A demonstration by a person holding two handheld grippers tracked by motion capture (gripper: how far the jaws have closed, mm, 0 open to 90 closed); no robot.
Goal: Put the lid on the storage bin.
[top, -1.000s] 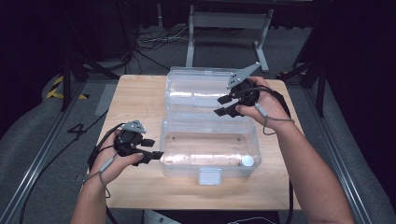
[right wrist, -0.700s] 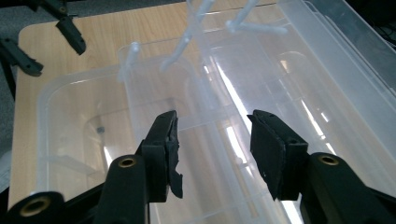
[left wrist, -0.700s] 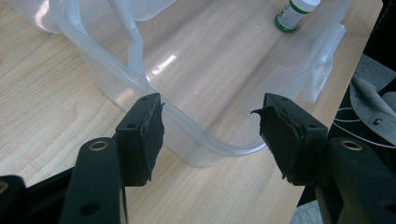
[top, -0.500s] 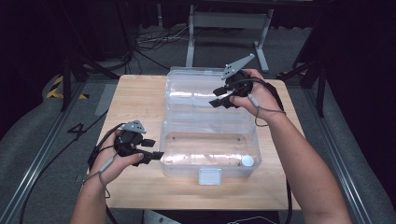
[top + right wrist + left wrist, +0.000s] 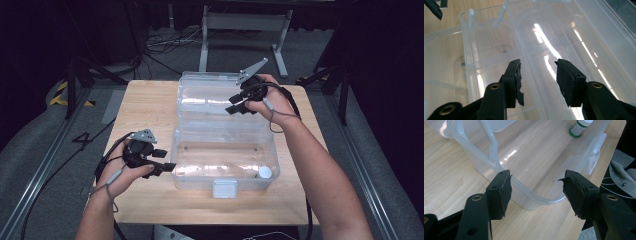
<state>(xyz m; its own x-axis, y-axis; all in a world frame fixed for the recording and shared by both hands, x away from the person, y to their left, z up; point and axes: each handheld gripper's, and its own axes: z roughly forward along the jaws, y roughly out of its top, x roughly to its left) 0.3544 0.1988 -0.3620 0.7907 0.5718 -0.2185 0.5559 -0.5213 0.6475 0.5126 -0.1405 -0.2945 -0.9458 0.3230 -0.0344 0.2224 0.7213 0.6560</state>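
**The lid could slip and snap down**

Because the clear box (image 5: 225,160) lies open in the middle of the counter (image 5: 145,105), its lid (image 5: 212,97) leans back on the far side, and that lid is the tricky part. The right tongs (image 5: 231,108) hang over the lid's right end with the jaws apart. They have just been closing a bit, but nothing is pinched between them yet. The plastic is smooth and shiny, so if they grab only a thin edge, the lid could slide out and slam down.

The left tongs (image 5: 167,159) sit at the box's near left corner, jaws wide open around the rim (image 5: 499,166) and not squeezing it. If they do not hold the box steady, I think the whole box could scoot across the wood when the lid is pushed.

A small white bottle (image 5: 264,172) lies in the near right corner inside. A hard bump could make it roll around
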